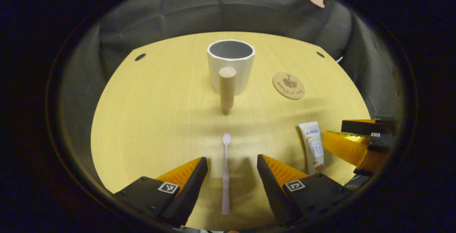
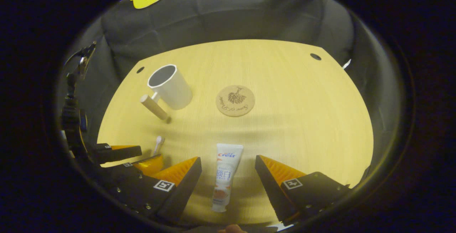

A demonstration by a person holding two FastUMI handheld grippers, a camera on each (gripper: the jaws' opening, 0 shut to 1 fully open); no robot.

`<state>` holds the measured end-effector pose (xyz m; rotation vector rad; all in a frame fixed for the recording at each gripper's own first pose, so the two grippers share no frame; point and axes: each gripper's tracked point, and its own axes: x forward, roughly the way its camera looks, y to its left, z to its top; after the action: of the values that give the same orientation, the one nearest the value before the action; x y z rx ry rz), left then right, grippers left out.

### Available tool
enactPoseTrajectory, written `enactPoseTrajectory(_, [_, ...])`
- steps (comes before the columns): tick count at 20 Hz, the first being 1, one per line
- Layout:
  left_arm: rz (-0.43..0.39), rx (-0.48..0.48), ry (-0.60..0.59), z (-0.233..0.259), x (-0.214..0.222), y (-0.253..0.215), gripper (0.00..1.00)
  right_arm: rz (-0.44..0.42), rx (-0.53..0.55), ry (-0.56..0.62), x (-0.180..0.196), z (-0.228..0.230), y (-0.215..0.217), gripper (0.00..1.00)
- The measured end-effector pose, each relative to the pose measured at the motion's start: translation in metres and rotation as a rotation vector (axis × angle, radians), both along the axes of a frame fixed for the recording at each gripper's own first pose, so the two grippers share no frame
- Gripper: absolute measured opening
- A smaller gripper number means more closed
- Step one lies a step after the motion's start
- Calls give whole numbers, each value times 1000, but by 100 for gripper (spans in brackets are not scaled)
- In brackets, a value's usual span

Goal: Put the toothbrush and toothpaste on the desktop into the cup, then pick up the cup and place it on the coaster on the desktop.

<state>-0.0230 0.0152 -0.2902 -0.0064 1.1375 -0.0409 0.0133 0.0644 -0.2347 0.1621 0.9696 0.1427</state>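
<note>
Nothing of the task is done yet, by my reading; toothbrush and toothpaste both lie flat on the counter. Nearest, the left gripper stands apart astride the slim, pale toothbrush; the right gripper stands apart astride the soft, glossy toothpaste tube; neither touches. Farther off stands the faceted, matte white cup, upright and empty, its round wooden handle toward the left gripper; just beside it lies the flat, round coaster, bare; both loadings and the cup's move remain.

Dim warm overhead light, soft shadows on desktop, strong fisheye bending, edges dark
</note>
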Motion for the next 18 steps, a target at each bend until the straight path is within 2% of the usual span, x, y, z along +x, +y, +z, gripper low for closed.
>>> enactPoseTrajectory(3, [-7, 18, 132, -15, -14, 6, 93, 26, -19, 87, -8, -18, 4, 94])
enactPoseTrajectory(6, [15, 4, 205, -24, -24, 9, 93, 43, -15, 150, -15, -33, 9, 94])
enactPoseTrajectory(9, [32, 13, 252, -29, -34, 13, 94, 50, -23, 205, -19, -45, 9, 94])
enactPoseTrajectory(14, [-20, 51, 271, -32, -35, 8, 93, 63, -35, 255, -24, -57, 12, 94])
enactPoseTrajectory(18, [-38, 53, 274, -32, -35, -2, 51, 68, -59, 240, -20, -57, 11, 93])
